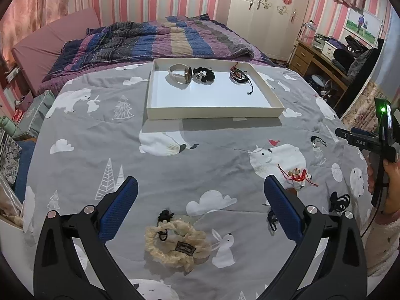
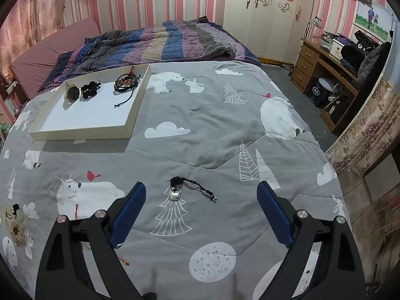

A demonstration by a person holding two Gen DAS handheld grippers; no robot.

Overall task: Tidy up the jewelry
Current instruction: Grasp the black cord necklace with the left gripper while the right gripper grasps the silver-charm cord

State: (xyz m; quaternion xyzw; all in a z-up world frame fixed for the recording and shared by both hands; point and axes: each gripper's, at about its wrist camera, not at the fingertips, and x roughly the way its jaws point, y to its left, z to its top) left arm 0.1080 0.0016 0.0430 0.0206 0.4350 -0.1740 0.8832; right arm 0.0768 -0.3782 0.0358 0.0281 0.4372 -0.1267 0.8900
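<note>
Left tool (image 1: 200,207): blue pads spread wide, nothing in them, hanging over the grey bear-print quilt (image 1: 175,155).
Right tool (image 2: 201,212): same deal, released and wide apart, empty. From the left wrist view you can also see it off at the right edge with a hand (image 1: 390,182) on its grip.
Between the right pads: a black braided cord with a small silver charm (image 2: 175,195), lying flat on the quilt, not touched by either pad.
Under the left tool: a cream scrunchie (image 1: 177,247) with a little black hair tie sitting on it, and another black tie just beyond.
Near the left tool's right pad: a red string bracelet with gold beads (image 1: 298,175), plus some black hair ties (image 1: 340,201) further right.
Tray (image 1: 212,113): white, shallow, further up the bed on the quilt.
In the tray: a watch with a pale strap (image 1: 180,73), a black scrunchie (image 1: 205,73) touching it, and a dark corded bracelet (image 1: 238,76) a bit apart to the right.
Past the tray: a striped purple-blue blanket (image 1: 162,40) bunched up.
</note>
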